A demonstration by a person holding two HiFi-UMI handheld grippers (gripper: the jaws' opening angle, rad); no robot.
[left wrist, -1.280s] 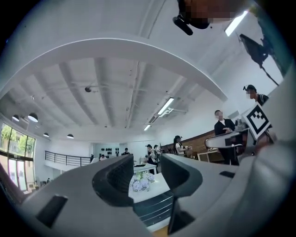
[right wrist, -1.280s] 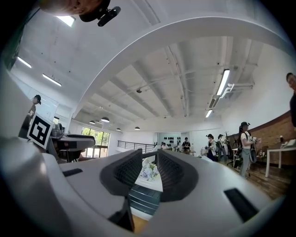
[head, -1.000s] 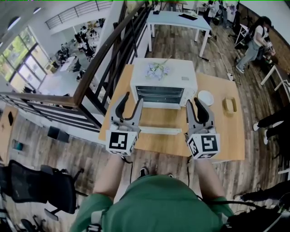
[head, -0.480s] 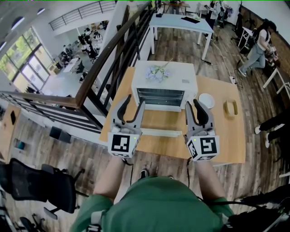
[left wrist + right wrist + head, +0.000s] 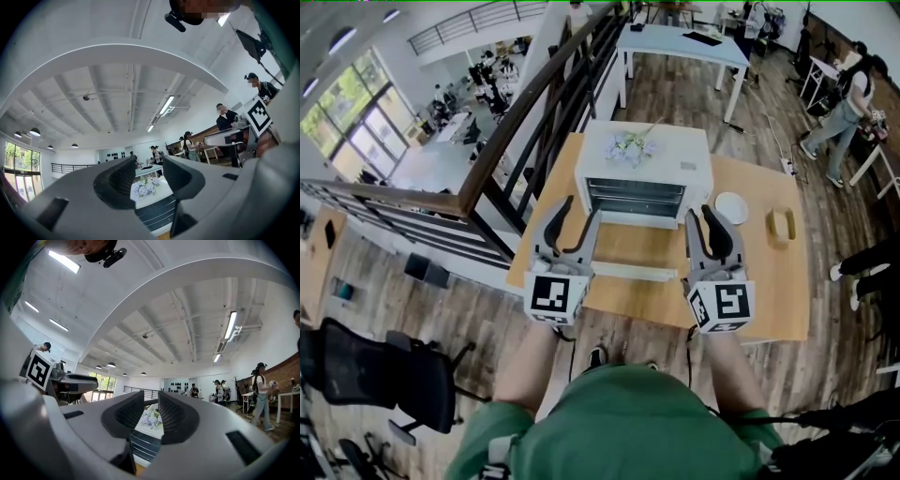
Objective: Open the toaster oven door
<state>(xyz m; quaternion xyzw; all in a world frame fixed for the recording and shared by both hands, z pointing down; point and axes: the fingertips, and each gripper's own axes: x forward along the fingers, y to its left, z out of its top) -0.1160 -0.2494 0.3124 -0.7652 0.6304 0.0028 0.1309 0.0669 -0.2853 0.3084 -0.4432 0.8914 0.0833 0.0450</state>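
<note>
A white toaster oven (image 5: 680, 169) stands at the back of the wooden table (image 5: 769, 281) with a bunch of flowers (image 5: 630, 146) on its top. Its door (image 5: 633, 272) hangs down flat toward me, and the racks (image 5: 636, 199) inside show. My left gripper (image 5: 578, 208) hovers open in front of the oven's left side with nothing between its fingers. My right gripper (image 5: 700, 213) is open by a narrower gap at the oven's right front corner, also empty. In the left gripper view the left gripper (image 5: 150, 176) frames the flowers and oven front, as does the right gripper (image 5: 151, 411) in its view.
A small white dish (image 5: 731, 206) and a wooden holder (image 5: 779, 223) sit on the table right of the oven. A dark stair railing (image 5: 516, 122) runs along the table's left side. A pale table (image 5: 675, 42) stands behind, and people stand at the far right.
</note>
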